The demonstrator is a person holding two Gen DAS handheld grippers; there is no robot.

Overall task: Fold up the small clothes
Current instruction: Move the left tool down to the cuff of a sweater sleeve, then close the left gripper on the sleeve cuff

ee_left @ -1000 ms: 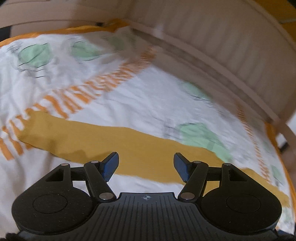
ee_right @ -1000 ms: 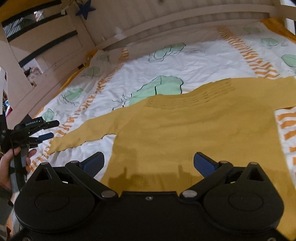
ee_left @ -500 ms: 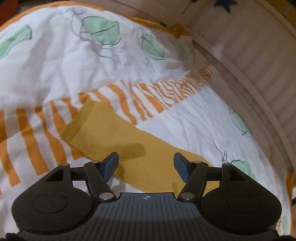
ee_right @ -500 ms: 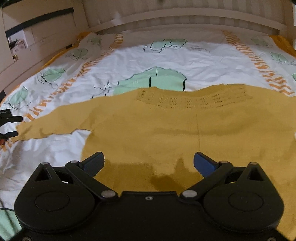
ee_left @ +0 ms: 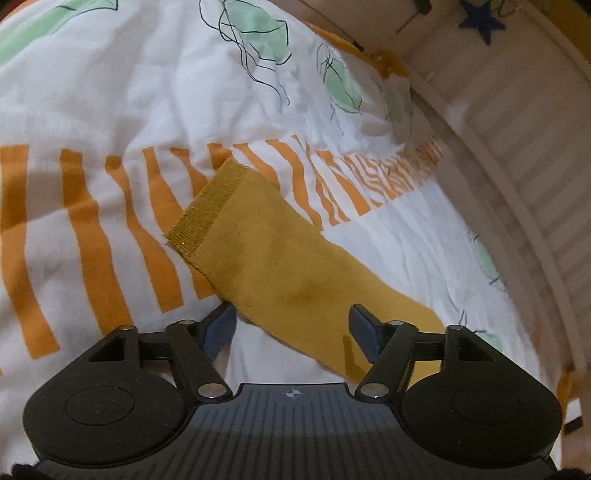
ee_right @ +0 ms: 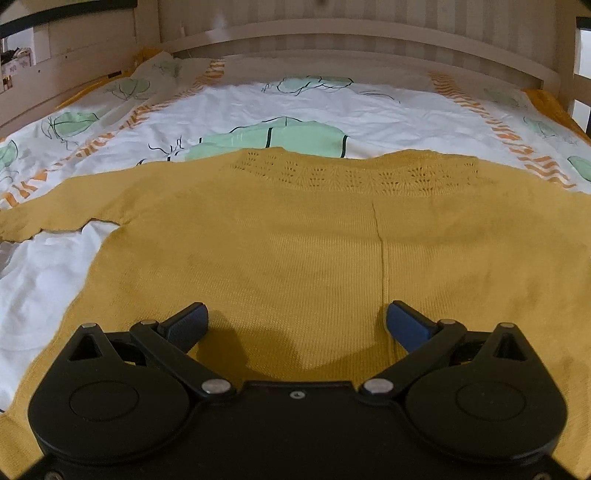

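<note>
A mustard-yellow knit sweater (ee_right: 295,236) lies flat on the bed, its patterned neck edge at the far side. Its left sleeve (ee_left: 273,258) stretches out over the duvet, the ribbed cuff (ee_left: 203,210) pointing away. My left gripper (ee_left: 291,325) is open just above the sleeve, the jaws on either side of it and nothing between the pads. My right gripper (ee_right: 295,321) is open low over the sweater's body near the hem, holding nothing.
The sweater lies on a white duvet (ee_right: 332,107) with green shapes and orange stripes (ee_left: 88,236). A pale wooden slatted bed frame (ee_right: 369,33) borders the far side and also shows in the left wrist view (ee_left: 524,122).
My left gripper moved along the sleeve toward the cuff and closer to it. My right gripper shifted to face the sweater's body squarely and came lower. Both stayed open.
</note>
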